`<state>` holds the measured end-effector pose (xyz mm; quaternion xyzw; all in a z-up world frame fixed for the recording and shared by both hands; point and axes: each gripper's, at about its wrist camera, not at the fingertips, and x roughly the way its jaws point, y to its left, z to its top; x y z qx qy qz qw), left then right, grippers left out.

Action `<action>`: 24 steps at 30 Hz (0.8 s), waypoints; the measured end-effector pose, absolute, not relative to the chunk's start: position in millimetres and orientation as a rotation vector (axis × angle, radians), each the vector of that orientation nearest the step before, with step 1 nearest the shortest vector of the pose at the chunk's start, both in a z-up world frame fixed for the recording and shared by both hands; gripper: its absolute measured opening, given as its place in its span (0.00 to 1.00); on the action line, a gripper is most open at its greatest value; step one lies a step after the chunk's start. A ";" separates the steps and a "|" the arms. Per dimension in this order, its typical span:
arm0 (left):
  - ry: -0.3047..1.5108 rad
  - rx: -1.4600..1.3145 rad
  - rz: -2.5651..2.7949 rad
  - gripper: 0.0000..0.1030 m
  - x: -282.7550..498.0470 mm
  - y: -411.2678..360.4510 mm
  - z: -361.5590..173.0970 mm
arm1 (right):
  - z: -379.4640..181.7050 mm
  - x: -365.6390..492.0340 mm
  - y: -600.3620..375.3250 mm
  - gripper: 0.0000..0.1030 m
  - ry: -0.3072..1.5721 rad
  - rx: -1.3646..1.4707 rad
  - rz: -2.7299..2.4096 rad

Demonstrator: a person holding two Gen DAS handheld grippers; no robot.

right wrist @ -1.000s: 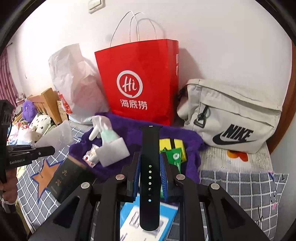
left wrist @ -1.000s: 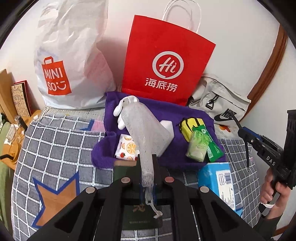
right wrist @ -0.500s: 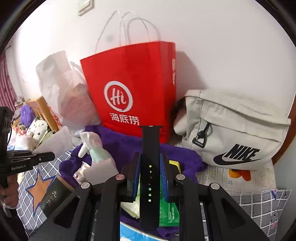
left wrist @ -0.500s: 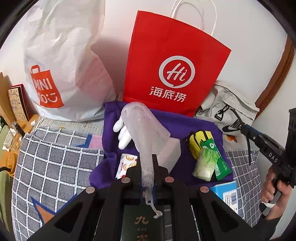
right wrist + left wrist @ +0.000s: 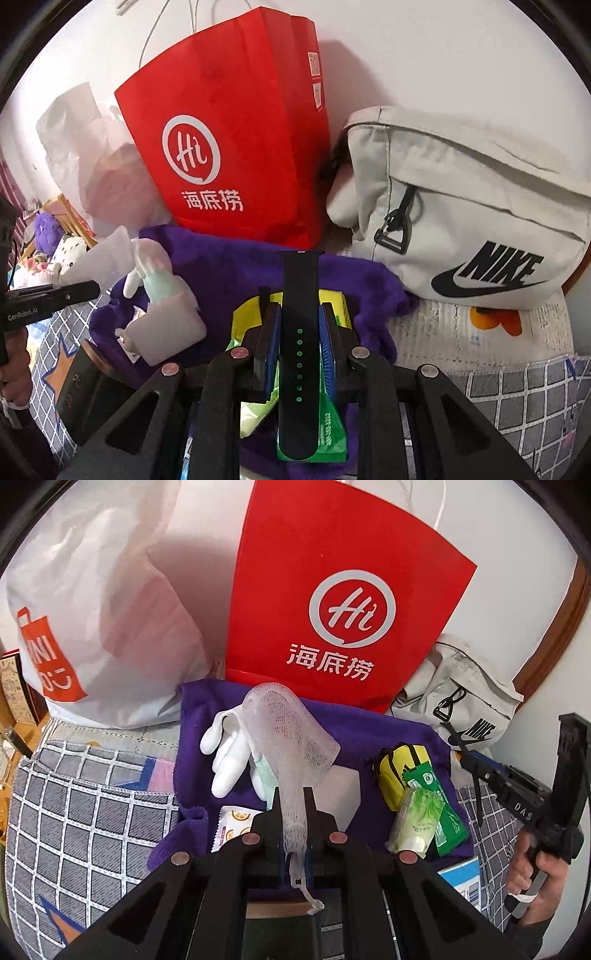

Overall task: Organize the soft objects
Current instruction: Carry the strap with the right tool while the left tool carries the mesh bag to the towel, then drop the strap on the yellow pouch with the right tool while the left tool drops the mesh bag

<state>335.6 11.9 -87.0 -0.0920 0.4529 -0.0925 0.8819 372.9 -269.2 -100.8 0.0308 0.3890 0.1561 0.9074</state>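
My left gripper (image 5: 291, 805) is shut on a white mesh net pouch (image 5: 291, 731) and holds it up over the purple towel (image 5: 369, 734). On the towel lie a white rubber glove (image 5: 225, 760), a yellow pouch (image 5: 397, 771), a green tissue pack (image 5: 415, 821) and an orange-print packet (image 5: 232, 821). My right gripper (image 5: 299, 314) is shut on a black watch strap (image 5: 299, 332), held upright over the towel's right part (image 5: 229, 266), above the yellow pouch (image 5: 338, 301) and a green packet (image 5: 334, 432). The right gripper also shows at the right edge of the left wrist view (image 5: 517, 794).
A red paper bag (image 5: 332, 602) and a white Miniso plastic bag (image 5: 92, 620) stand against the wall behind the towel. A beige Nike bag (image 5: 461, 210) lies at the right. A dark book (image 5: 81, 384) and a blue box (image 5: 461, 882) lie on the checked bedspread (image 5: 85, 823).
Both grippers have moved forward toward the bags at the wall, still holding the mesh pouch and the watch strap. The right gripper has come closer to the Nike bag.
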 end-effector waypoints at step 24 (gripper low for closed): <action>0.968 -0.179 -0.213 0.07 355.5 11.5 -106.5 | -131.7 391.4 -255.9 0.20 0.896 0.030 0.348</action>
